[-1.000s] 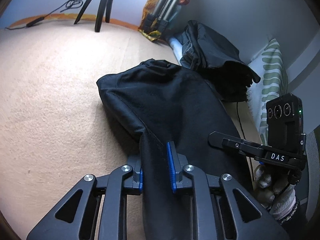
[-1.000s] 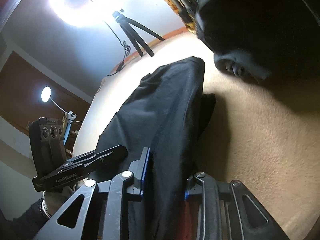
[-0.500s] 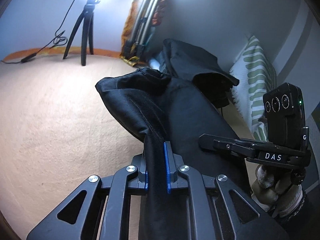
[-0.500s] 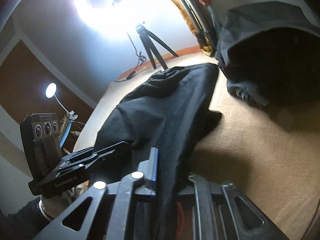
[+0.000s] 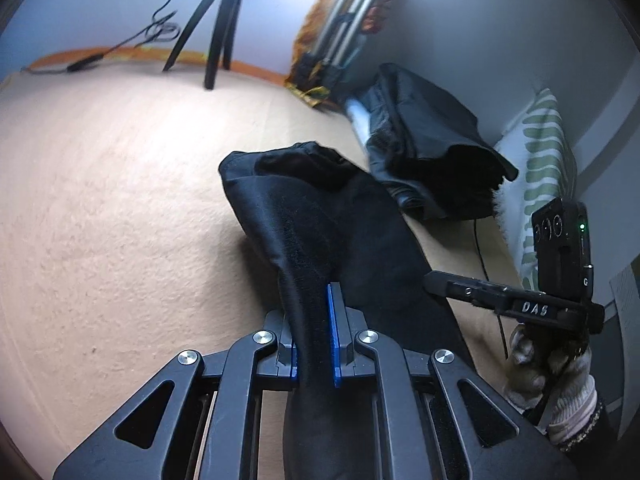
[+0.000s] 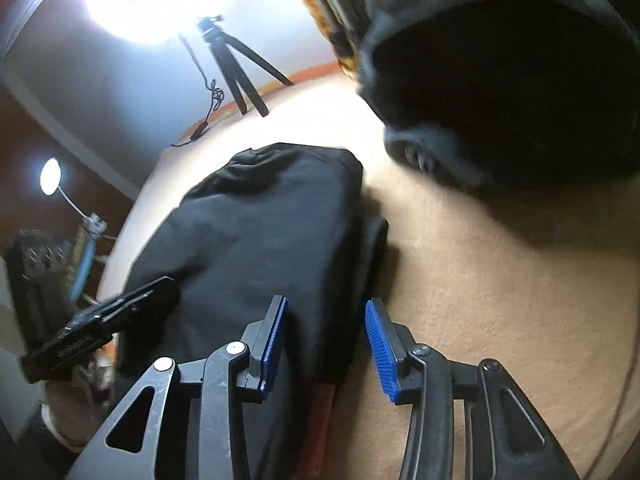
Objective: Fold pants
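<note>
Black pants (image 5: pixel 320 216) lie folded on a tan carpeted surface, running away from me. My left gripper (image 5: pixel 314 334) is shut on a raised fold of the pants between its blue pads. In the right wrist view the pants (image 6: pixel 256 232) lie flat. My right gripper (image 6: pixel 326 336) is open, its blue pads on either side of the pants' right edge, gripping nothing. The right gripper (image 5: pixel 436 280) also shows in the left wrist view, held by a gloved hand (image 5: pixel 556 384).
A dark pile of clothes (image 5: pixel 432 148) lies at the back right, close to the pants. A striped pillow (image 5: pixel 540 160) leans on the wall. A tripod (image 5: pixel 216 32) with a cable stands at the back, and a bright lamp (image 6: pixel 132 4) shines above it.
My right gripper has opened and let go of the pants, which now lie flatter. My left gripper stays shut on its fold and has come lower.
</note>
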### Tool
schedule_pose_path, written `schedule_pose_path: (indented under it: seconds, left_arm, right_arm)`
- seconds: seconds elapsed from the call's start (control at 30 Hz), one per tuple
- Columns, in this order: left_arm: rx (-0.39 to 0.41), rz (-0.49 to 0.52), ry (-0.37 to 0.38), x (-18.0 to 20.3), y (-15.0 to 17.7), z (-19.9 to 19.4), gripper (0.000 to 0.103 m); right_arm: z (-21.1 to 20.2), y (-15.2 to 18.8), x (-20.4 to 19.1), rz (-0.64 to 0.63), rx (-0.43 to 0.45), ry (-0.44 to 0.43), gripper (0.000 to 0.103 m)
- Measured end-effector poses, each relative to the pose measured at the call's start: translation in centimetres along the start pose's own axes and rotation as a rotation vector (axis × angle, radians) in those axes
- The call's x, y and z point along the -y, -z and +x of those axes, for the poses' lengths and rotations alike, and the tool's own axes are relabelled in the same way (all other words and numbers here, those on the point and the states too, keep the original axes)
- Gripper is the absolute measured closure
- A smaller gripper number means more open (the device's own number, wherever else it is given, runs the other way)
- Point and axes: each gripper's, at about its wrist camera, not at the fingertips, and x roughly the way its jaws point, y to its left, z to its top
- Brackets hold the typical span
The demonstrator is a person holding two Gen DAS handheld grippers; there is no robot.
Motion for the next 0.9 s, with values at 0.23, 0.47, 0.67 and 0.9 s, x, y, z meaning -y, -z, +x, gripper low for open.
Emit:
schedule_pose_path:
  seconds: [0.23, 0.47, 0.67, 0.9]
  left_arm:
    - [-0.02, -0.021, -0.009, -0.8, 0.0, 0.7, 0.093]
    - [-0.033, -0.025, -0.012, -1.1, 0.1, 1.0, 0.093]
    - [-0.04, -0.031, -0.015, -1.3, 0.1, 1.4, 0.093]
    - [-0.007, 0.003, -0.019, -0.5, 0.1, 0.5, 0.093]
  right_arm:
    - [1.4, -0.1, 2.1, 0.076, -0.043, -0.129, 0.055]
    - [2.3, 0.1, 1.1, 0.06, -0.011, -0.224, 0.038]
    - [3.6, 0.1, 1.0, 0.087, 0.006, -0.248, 0.077]
    - [1.7, 0.2, -1.6, 0.012, 0.066, -0.185, 0.094]
